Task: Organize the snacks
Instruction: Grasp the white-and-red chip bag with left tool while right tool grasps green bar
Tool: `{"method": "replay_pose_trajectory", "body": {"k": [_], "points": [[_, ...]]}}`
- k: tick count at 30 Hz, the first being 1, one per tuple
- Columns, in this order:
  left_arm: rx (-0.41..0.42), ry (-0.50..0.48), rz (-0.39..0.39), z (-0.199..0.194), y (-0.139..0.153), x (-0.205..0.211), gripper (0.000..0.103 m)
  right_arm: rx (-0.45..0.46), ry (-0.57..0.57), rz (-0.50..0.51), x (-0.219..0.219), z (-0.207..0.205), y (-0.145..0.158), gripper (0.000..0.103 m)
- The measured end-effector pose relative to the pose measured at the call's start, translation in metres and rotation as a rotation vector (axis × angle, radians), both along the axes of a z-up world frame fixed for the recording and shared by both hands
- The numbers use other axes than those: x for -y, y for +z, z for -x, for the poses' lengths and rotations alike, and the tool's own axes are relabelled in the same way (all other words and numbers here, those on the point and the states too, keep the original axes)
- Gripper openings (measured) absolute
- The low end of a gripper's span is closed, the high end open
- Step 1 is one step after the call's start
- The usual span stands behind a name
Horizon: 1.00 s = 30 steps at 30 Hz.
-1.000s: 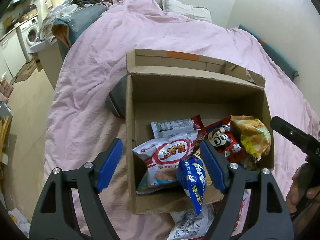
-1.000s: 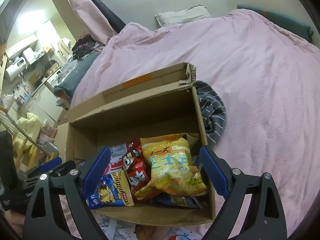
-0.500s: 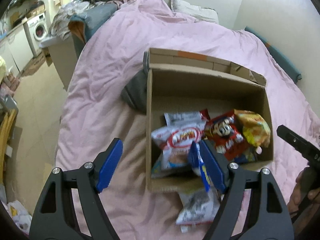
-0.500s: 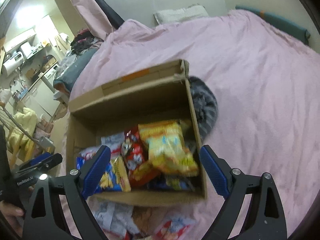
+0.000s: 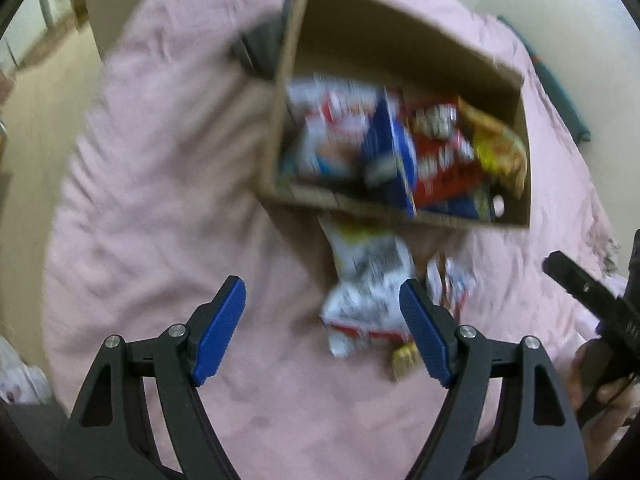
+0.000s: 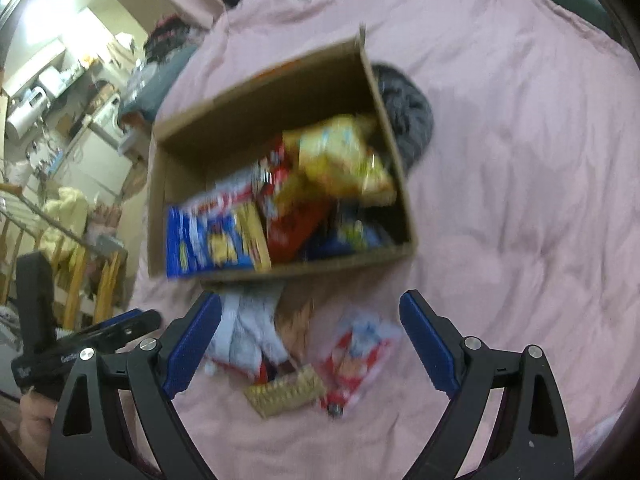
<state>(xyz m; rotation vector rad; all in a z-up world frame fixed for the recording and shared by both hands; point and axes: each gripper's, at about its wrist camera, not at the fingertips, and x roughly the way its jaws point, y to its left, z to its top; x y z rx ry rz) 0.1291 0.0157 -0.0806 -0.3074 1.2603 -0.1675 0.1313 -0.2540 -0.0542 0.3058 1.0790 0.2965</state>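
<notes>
- The left tool (image 5: 322, 330) and right tool (image 6: 310, 338) are both standing spread, gripping nothing, above the pink bed (image 6: 520, 160).
- Loose snack packets (image 6: 356, 356) are lying just before the snack-filled cardboard box (image 6: 200, 160).

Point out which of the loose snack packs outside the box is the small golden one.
It is the small golden pack lying nearest the camera, between the white pack and the red-and-white pack; both others are larger and paler.
</notes>
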Motion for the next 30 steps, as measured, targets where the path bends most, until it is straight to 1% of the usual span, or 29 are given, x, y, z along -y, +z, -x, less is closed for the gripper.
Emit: {"method": "replay_pose_trajectory", "body": {"k": [1, 2, 5, 6, 8, 11, 14, 16, 18, 19, 23, 26, 30], "points": [[-0.023, -0.015, 0.009, -0.001, -0.009, 0.006, 0.077, -0.008, 0.000, 0.002, -0.002, 0.003, -0.003, 0.093], [-0.028, -0.026, 0.003, -0.002, -0.013, 0.011, 0.077, -0.016, -0.002, 0.002, -0.002, 0.006, -0.005, 0.093], [-0.046, -0.063, -0.033, -0.010, -0.029, 0.026, 0.076, -0.035, -0.017, -0.008, -0.002, 0.011, -0.009, 0.093], [-0.058, -0.069, -0.037, -0.012, -0.033, 0.031, 0.074, -0.035, -0.020, -0.011, -0.001, 0.011, -0.010, 0.093], [-0.060, -0.075, -0.025, -0.018, -0.037, 0.038, 0.072, -0.036, -0.027, -0.005, 0.002, 0.012, -0.010, 0.093], [-0.044, -0.102, -0.032, -0.022, -0.038, 0.051, 0.071, -0.038, -0.033, 0.000, 0.008, 0.014, -0.011, 0.093], [-0.057, -0.128, -0.032, -0.024, -0.043, 0.061, 0.071, -0.057, -0.039, 0.008, 0.013, 0.017, -0.016, 0.093], [-0.061, -0.136, -0.038, -0.026, -0.046, 0.065, 0.063, -0.067, -0.042, 0.010, 0.017, 0.017, -0.019, 0.093], [-0.053, -0.158, -0.035, -0.026, -0.045, 0.069, 0.049, -0.075, -0.045, 0.013, 0.018, 0.017, -0.021, 0.093], [-0.048, -0.166, -0.039, -0.026, -0.043, 0.071, 0.048, -0.079, -0.045, 0.012, 0.019, 0.017, -0.022, 0.093], [-0.024, -0.189, -0.045, -0.020, -0.033, 0.070, 0.035, -0.109, -0.035, -0.011, 0.017, 0.014, -0.028, 0.093], [-0.015, -0.194, -0.032, -0.011, -0.024, 0.067, 0.032, -0.162, -0.002, -0.063, 0.010, 0.011, -0.037, 0.093], [-0.008, -0.188, 0.003, 0.003, -0.009, 0.054, 0.031, -0.252, 0.019, -0.124, 0.000, 0.011, -0.054, 0.093]]}}
